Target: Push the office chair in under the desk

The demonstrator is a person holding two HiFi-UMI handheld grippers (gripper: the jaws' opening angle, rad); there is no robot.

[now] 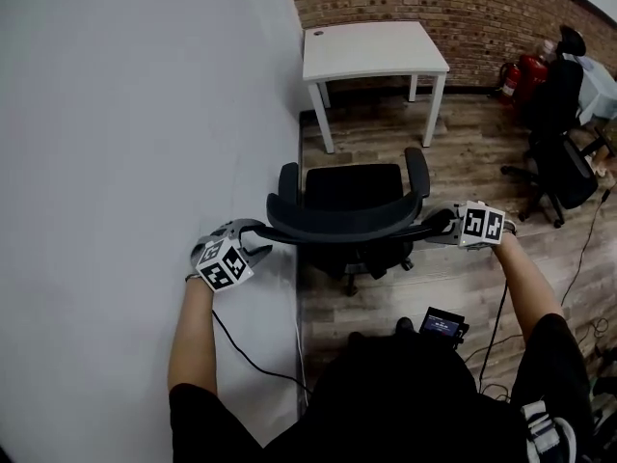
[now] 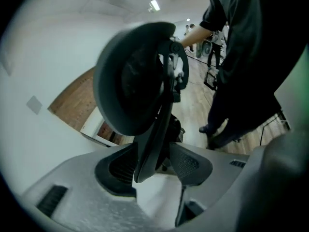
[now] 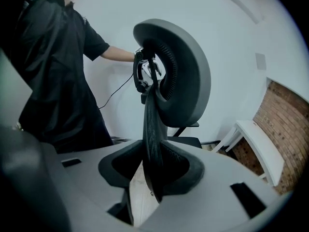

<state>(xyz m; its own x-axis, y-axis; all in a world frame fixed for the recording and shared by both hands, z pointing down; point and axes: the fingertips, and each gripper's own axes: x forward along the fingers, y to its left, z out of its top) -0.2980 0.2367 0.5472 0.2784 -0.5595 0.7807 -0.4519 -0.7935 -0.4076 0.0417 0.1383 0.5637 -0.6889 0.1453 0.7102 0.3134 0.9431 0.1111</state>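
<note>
L gripper jaws apart round chair back; R gripper clamped on it.
Chair well short of desk; I've whole push left.

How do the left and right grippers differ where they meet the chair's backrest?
The left gripper straddles the backrest's left end with jaws wide, unclamped; the right gripper is clamped on its right end. The left gripper is beside the white wall; the right gripper is over wood floor. Both grippers sit at the backrest's top rim.
</note>
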